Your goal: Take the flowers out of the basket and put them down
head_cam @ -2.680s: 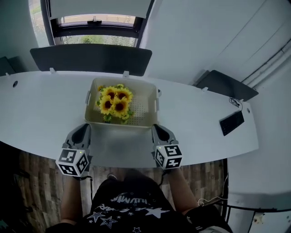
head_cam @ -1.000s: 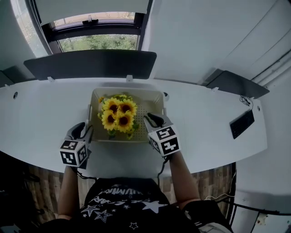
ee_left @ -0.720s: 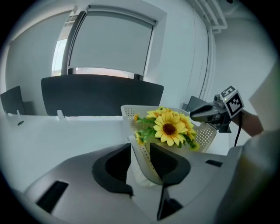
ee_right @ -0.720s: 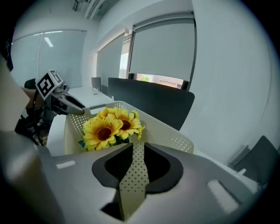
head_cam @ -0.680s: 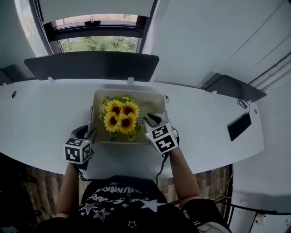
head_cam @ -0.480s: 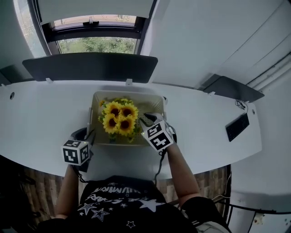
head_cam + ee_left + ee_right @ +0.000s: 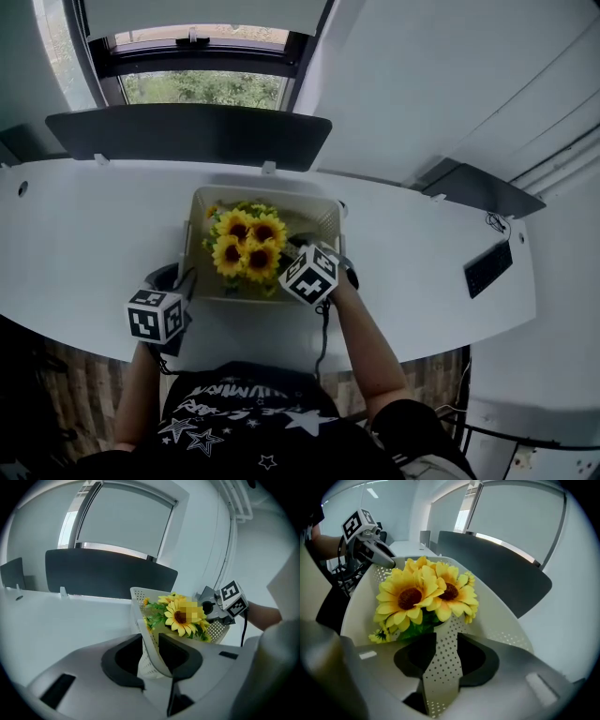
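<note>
A bunch of yellow sunflowers (image 7: 242, 246) stands in the left half of a cream perforated basket (image 7: 314, 214) on the white desk (image 7: 84, 225). My left gripper (image 7: 178, 277) is at the basket's near left corner. In the left gripper view its jaws (image 7: 150, 639) are closing, and the basket wall (image 7: 149, 660) fills the gap between the pads. My right gripper (image 7: 293, 247) reaches into the basket from the right. Its jaws (image 7: 446, 637) are opening a narrow gap with only the basket's perforated surface showing through, and the sunflowers (image 7: 423, 595) and their leaves are just beyond the tips.
A dark partition panel (image 7: 187, 131) runs along the desk's far edge below a window. A black flat device (image 7: 487, 267) lies at the desk's right end. A second dark panel (image 7: 473, 187) stands at the back right. The desk's front edge is close to my body.
My right gripper has moved left over the basket toward the sunflowers and turned its cube toward them. My left gripper has stayed at the basket's near left corner.
</note>
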Demonstrator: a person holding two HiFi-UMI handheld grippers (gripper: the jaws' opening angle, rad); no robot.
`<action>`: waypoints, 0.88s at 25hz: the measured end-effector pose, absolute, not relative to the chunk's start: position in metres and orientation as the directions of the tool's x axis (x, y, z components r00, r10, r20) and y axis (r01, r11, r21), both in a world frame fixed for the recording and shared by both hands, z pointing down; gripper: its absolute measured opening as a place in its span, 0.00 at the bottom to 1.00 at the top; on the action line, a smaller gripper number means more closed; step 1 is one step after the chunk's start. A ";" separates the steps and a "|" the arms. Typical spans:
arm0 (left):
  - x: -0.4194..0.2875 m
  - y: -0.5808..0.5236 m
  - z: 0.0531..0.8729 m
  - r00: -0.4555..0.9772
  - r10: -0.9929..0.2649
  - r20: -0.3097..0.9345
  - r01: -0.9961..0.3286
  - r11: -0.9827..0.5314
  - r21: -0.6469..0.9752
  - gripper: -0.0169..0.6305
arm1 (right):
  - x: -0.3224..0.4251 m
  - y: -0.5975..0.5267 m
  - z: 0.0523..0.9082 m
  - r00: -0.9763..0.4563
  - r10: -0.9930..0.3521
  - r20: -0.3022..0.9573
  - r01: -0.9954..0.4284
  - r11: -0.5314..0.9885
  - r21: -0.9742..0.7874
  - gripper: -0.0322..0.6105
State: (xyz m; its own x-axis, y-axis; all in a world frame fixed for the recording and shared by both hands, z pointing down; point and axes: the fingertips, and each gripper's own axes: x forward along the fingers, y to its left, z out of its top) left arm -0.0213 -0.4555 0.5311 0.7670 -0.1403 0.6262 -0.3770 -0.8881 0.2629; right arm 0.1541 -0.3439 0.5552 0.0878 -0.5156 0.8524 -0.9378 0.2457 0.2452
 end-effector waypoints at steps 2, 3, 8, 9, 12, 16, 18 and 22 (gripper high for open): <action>-0.021 -0.455 0.531 0.768 -0.135 0.625 -0.377 -0.886 0.271 0.20 | 0.146 -0.344 0.563 0.047 -0.487 0.872 -0.925 0.308 0.221 0.32; -0.021 -0.454 0.531 0.769 -0.133 0.625 -0.376 -0.885 0.274 0.20 | 0.142 -0.343 0.568 0.029 -0.472 0.881 -0.920 0.333 0.209 0.35; -0.021 -0.454 0.532 0.770 -0.130 0.625 -0.379 -0.881 0.283 0.19 | 0.132 -0.346 0.581 -0.030 -0.446 0.894 -0.913 0.377 0.157 0.50; -0.021 -0.454 0.532 0.770 -0.131 0.625 -0.380 -0.881 0.283 0.19 | 0.131 -0.347 0.583 -0.033 -0.448 0.893 -0.912 0.380 0.157 0.54; -0.022 -0.454 0.531 0.768 -0.133 0.626 -0.382 -0.880 0.283 0.19 | 0.131 -0.355 0.587 -0.025 -0.467 0.884 -0.901 0.394 0.183 0.71; -0.022 -0.454 0.532 0.767 -0.133 0.628 -0.386 -0.877 0.286 0.19 | 0.126 -0.371 0.591 -0.065 -0.534 0.843 -0.906 0.387 0.175 0.82; -0.021 -0.453 0.532 0.766 -0.131 0.630 -0.386 -0.877 0.287 0.19 | 0.120 -0.375 0.595 -0.110 -0.545 0.831 -0.909 0.393 0.138 0.84; -0.021 -0.451 0.532 0.764 -0.131 0.632 -0.388 -0.875 0.289 0.19 | 0.110 -0.384 0.597 -0.195 -0.609 0.769 -0.919 0.387 0.074 0.89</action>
State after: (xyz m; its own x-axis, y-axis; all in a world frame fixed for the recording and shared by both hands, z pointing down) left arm -0.0212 -0.4511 0.5319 0.7642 -0.1305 0.6316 -0.3884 -0.8750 0.2891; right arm 0.1104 -0.3843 0.5966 -0.1945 -0.6091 0.7689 -0.9189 0.3873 0.0743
